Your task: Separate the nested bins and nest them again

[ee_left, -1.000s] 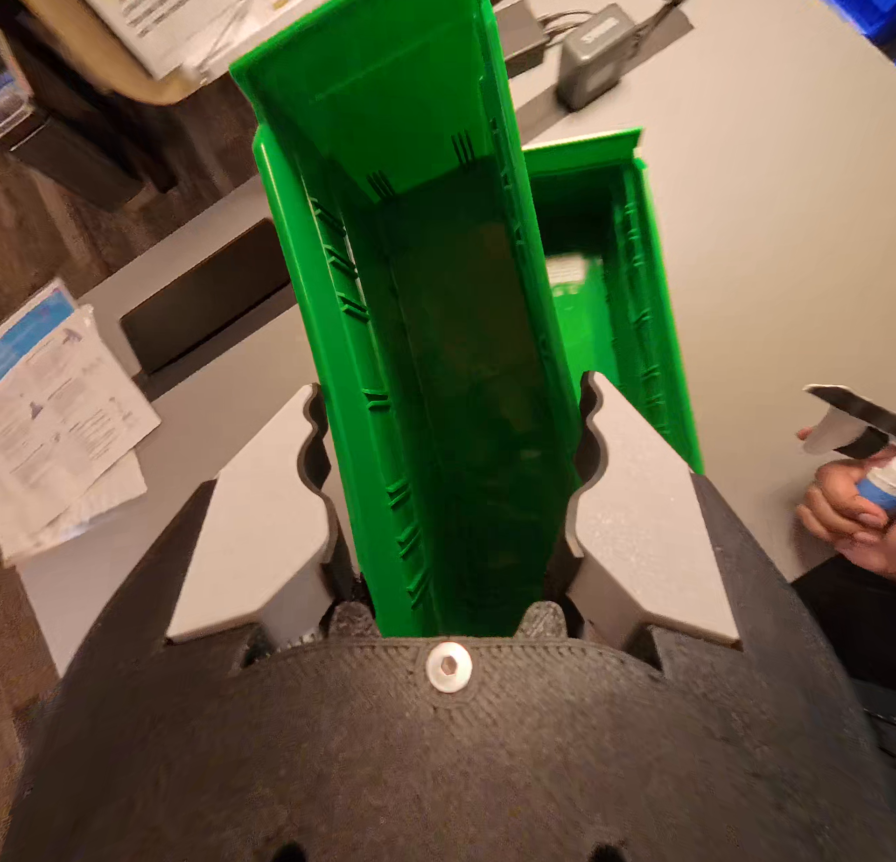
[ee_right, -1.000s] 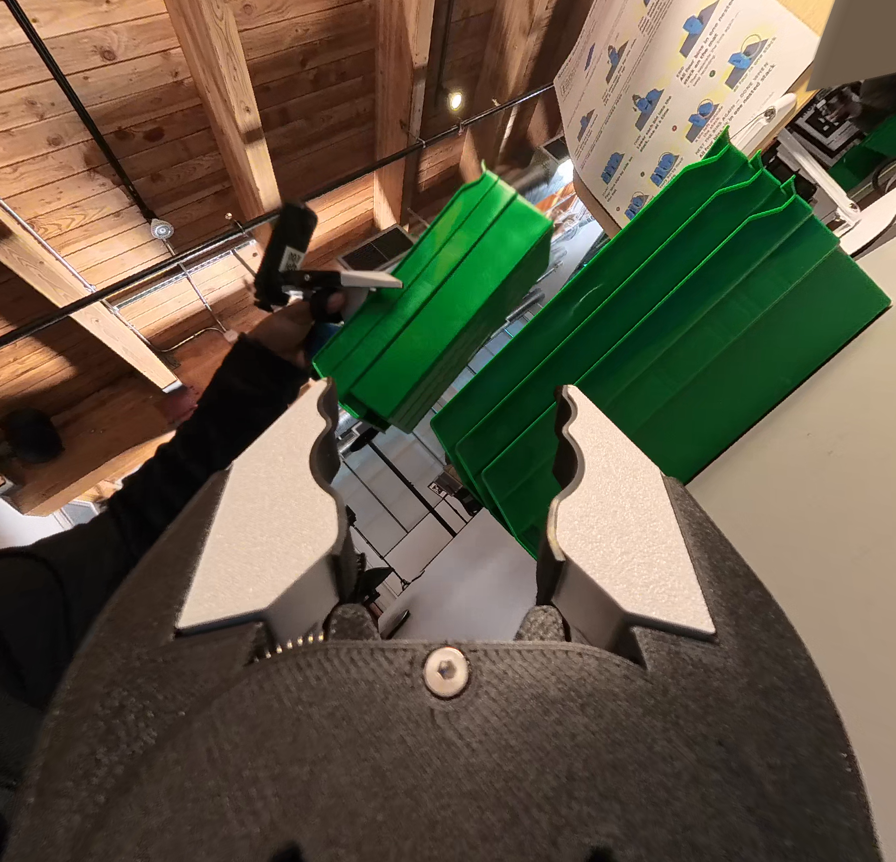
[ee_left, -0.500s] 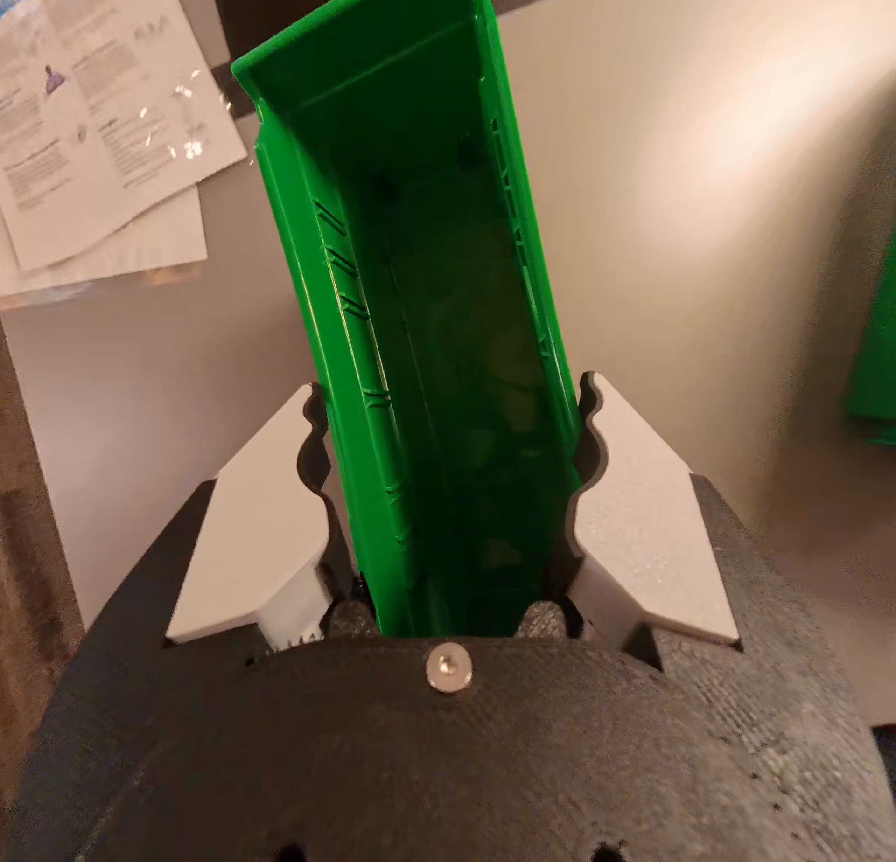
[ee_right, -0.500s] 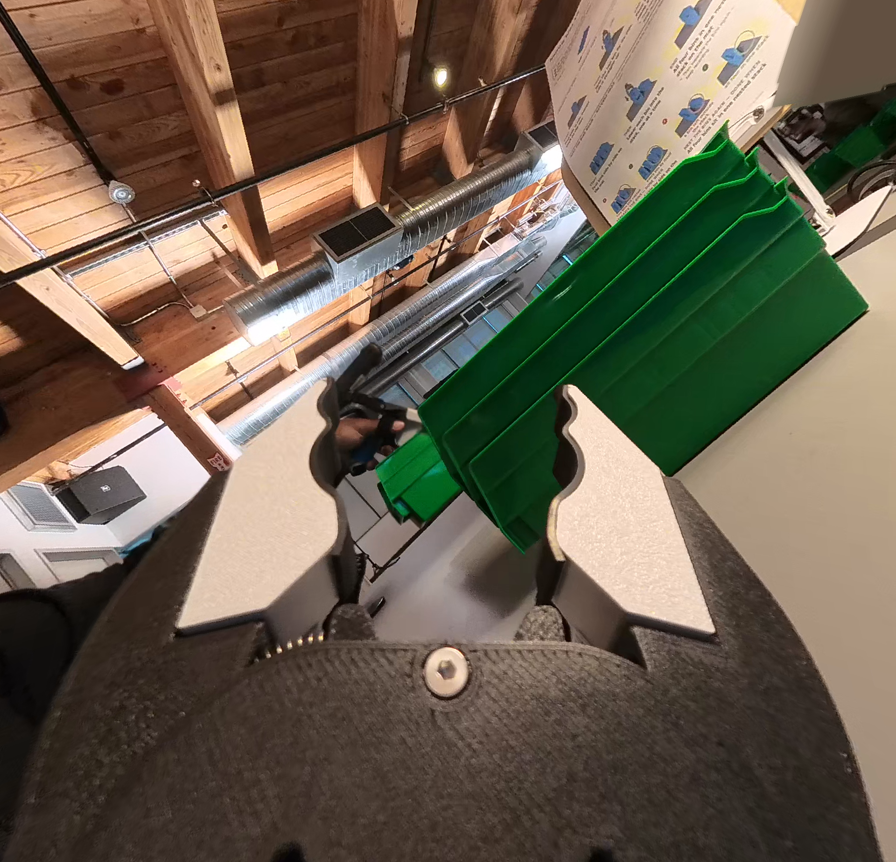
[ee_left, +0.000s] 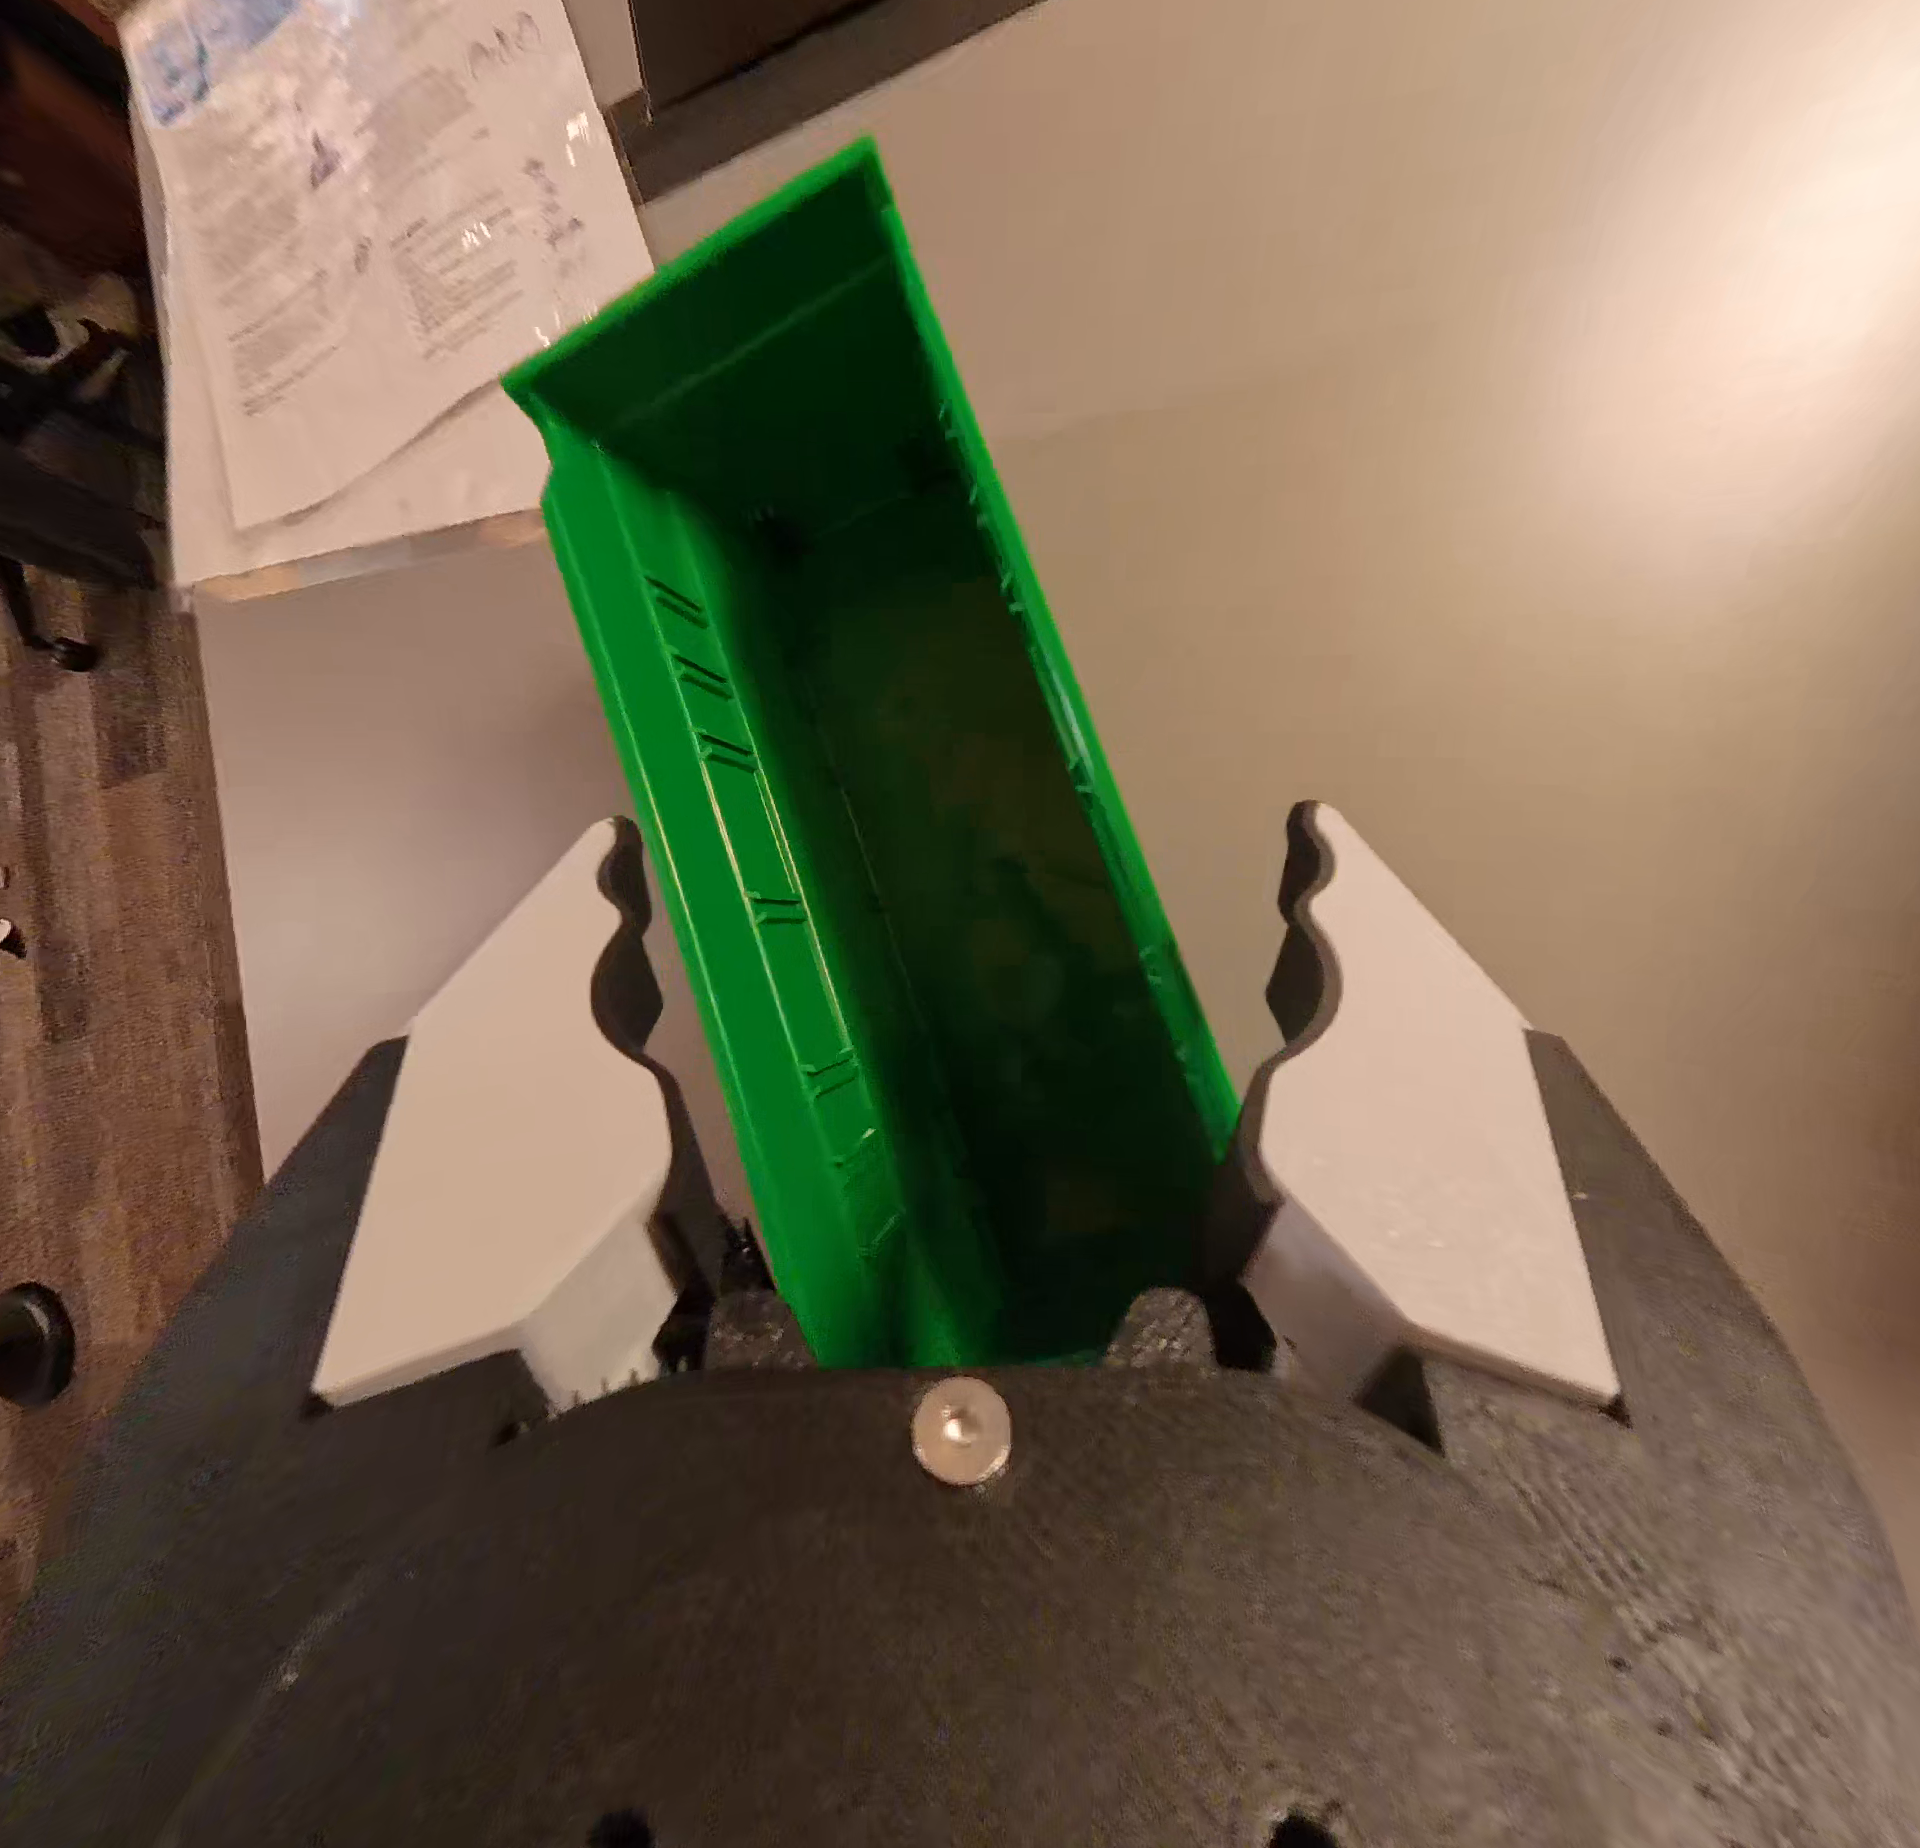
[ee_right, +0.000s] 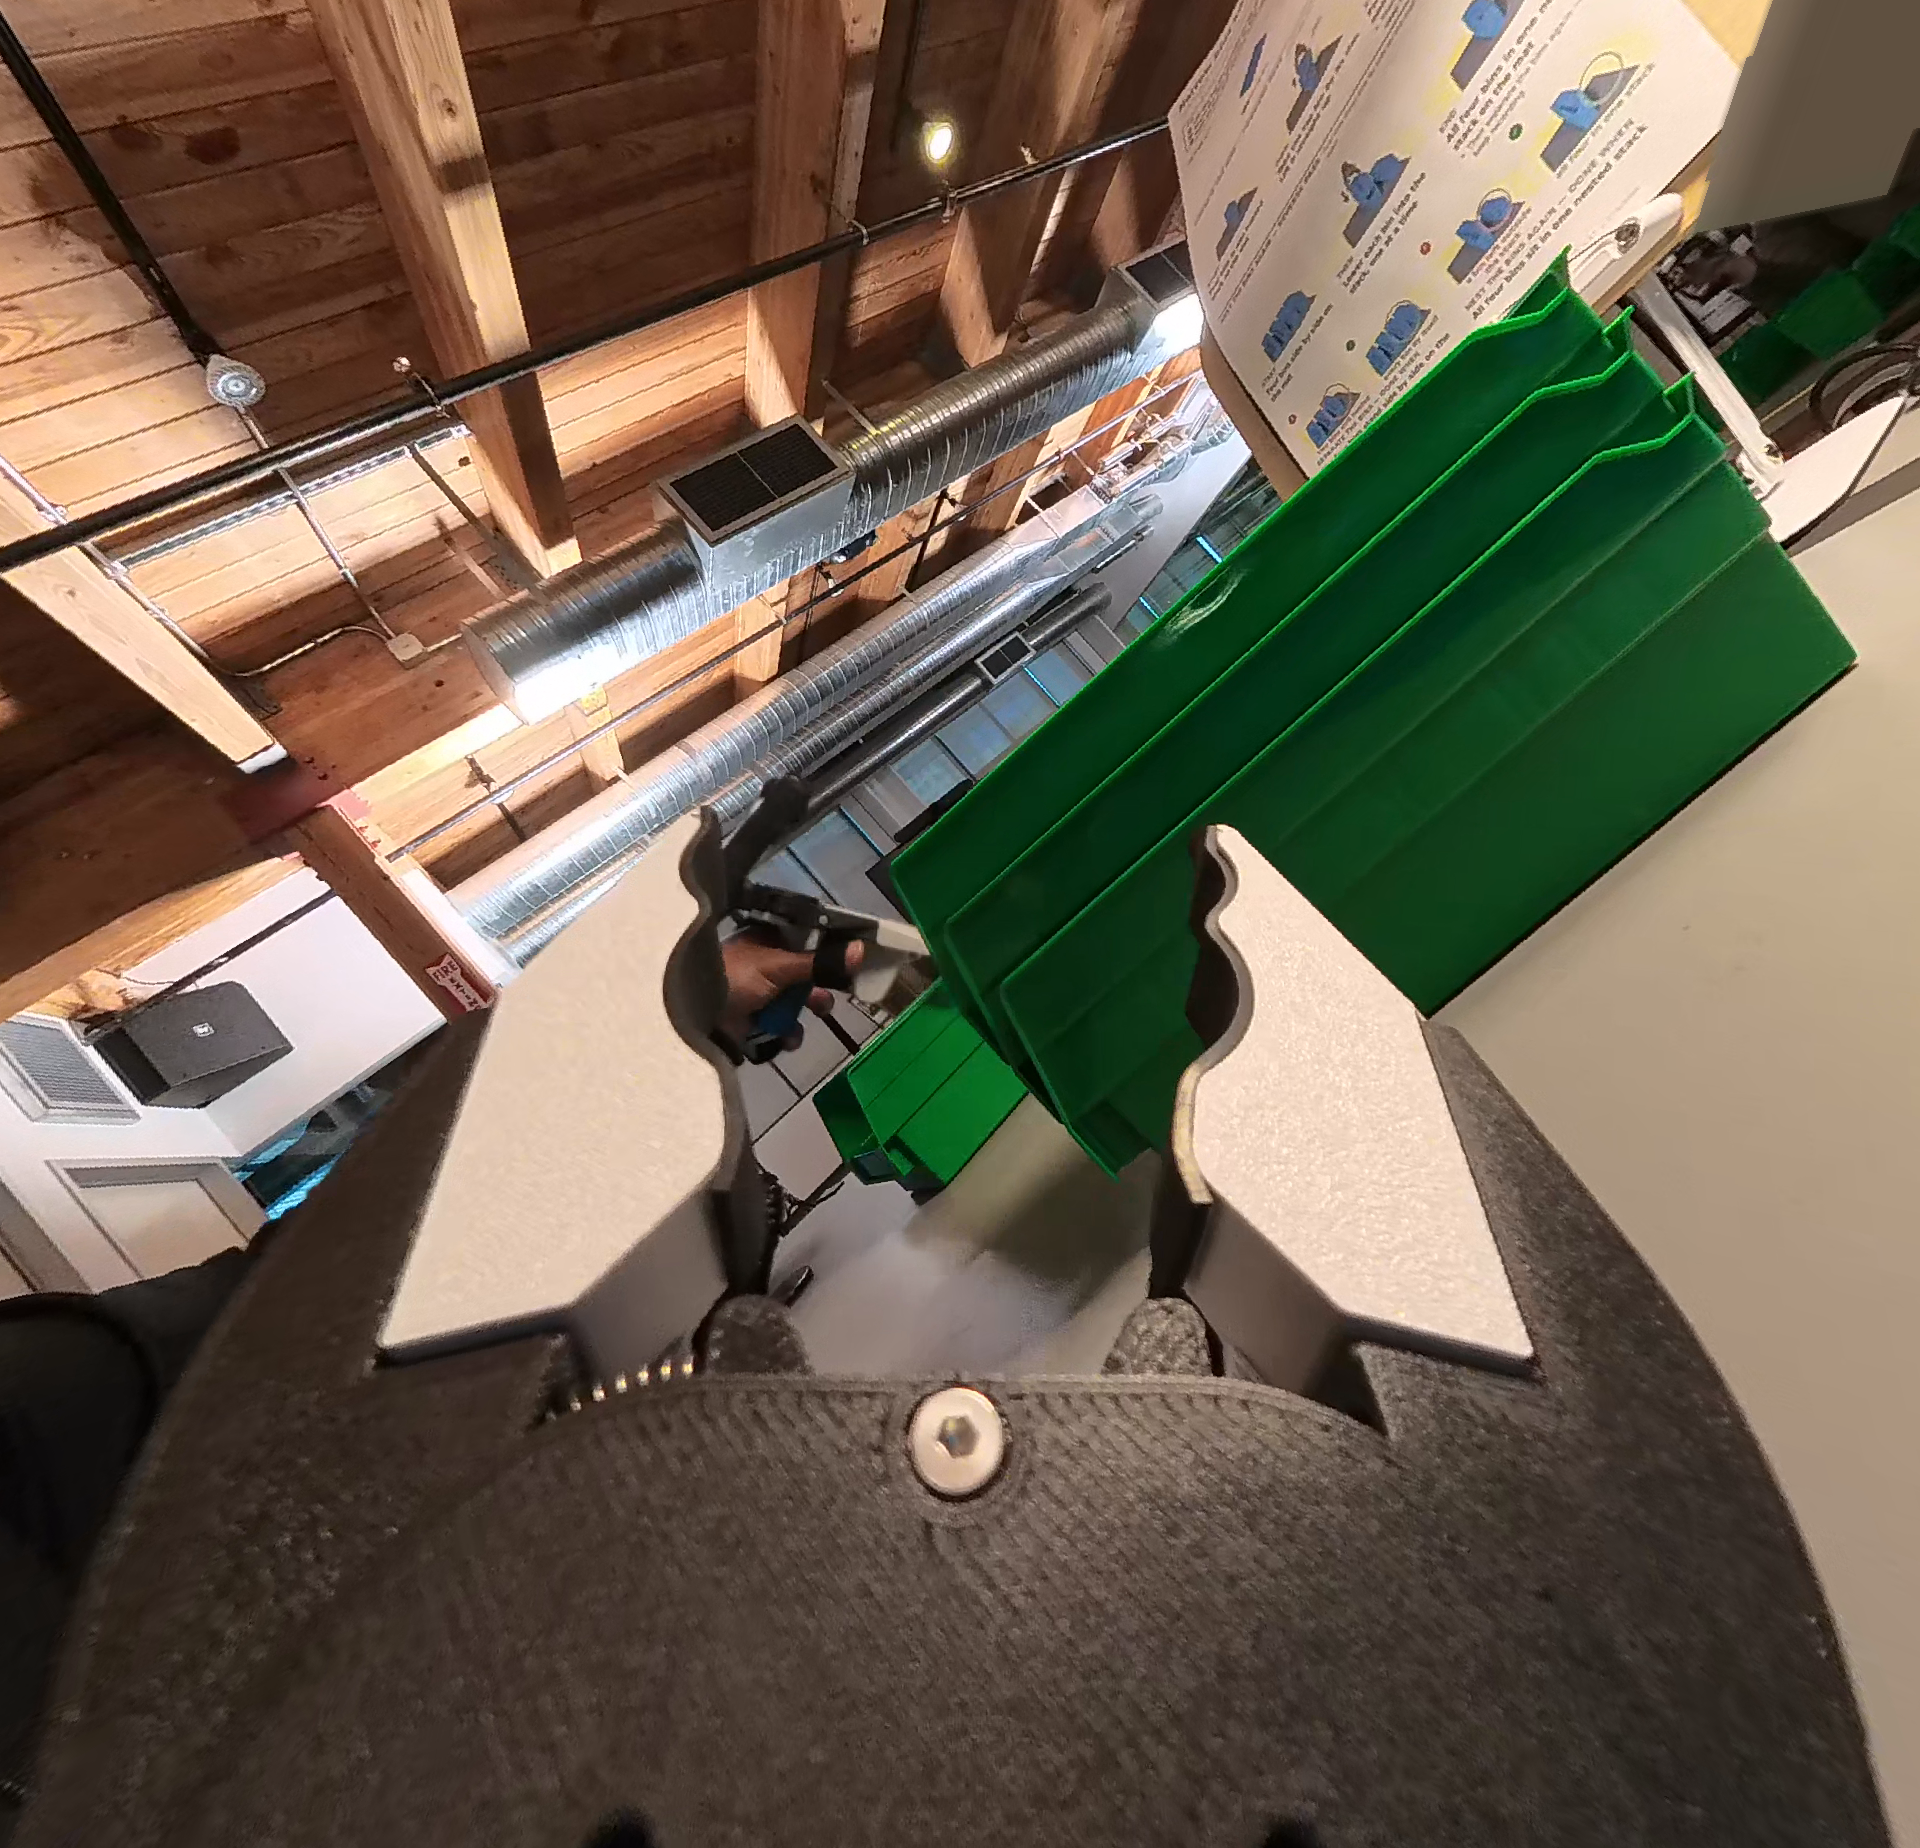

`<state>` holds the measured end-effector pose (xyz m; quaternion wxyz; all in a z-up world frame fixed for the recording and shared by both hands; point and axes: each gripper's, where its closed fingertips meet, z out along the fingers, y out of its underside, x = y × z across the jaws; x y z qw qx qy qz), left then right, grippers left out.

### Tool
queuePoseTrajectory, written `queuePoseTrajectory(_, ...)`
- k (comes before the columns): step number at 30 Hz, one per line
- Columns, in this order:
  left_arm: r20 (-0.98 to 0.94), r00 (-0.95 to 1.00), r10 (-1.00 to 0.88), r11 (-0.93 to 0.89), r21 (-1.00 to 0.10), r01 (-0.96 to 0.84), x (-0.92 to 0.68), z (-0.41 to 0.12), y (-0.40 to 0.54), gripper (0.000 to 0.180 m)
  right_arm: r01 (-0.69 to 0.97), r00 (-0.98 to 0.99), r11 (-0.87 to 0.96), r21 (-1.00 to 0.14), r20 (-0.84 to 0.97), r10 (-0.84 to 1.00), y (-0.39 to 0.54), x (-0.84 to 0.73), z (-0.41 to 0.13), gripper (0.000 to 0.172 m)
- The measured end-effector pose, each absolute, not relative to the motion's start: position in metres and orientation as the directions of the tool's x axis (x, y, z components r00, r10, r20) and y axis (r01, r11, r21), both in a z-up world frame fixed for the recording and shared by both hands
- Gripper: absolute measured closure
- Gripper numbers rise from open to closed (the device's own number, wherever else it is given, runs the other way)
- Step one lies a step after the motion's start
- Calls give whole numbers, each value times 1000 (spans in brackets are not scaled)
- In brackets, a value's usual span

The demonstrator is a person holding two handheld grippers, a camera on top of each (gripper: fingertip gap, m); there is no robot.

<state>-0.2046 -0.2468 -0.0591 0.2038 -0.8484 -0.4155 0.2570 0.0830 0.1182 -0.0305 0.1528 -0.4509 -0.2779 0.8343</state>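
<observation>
My left tongs (ee_left: pixel 961 925) stand released around the green bin (ee_left: pixel 883 759); my right tongs (ee_right: pixel 956 925) gape empty. The bin could tip off the worktop (ee_left: pixel 1455 448) edge.

A workshop or loft-style industrial space — exposed wooden ceiling beams (ee_right: pixel 416 240), silver ventilation ducts (ee_right: pixel 831 510), and an instruction poster (ee_right: pixel 1434 167) above a grey table (ee_right: pixel 1662 1071).
</observation>
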Motion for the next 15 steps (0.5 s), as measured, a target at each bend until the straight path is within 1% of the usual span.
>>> queuePoseTrajectory(1,-254,526,811,-562,-586,584,-202,-48,-238,61,-4,-547,-800,-601,-668,504,118,83,-30,82)
queuePoseTrajectory(3,-189,562,805,-533,-645,547,-191,-24,-206,61,-2,-547,-801,-599,-670,502,118,83,-31,82)
queuePoseTrajectory(5,-76,629,774,-496,-690,527,-170,-2,-159,60,1,-545,-800,-600,-671,503,118,82,-31,81)
queuePoseTrajectory(8,49,736,675,-496,-709,502,-134,20,-83,59,2,-542,-798,-603,-671,506,118,81,-31,82)
queuePoseTrajectory(11,56,820,569,-570,-692,443,-104,24,-15,57,2,-542,-798,-603,-671,505,118,81,-31,81)
queuePoseTrajectory(15,17,880,475,-657,-658,367,-80,14,58,53,1,-547,-802,-597,-672,499,118,82,-31,82)
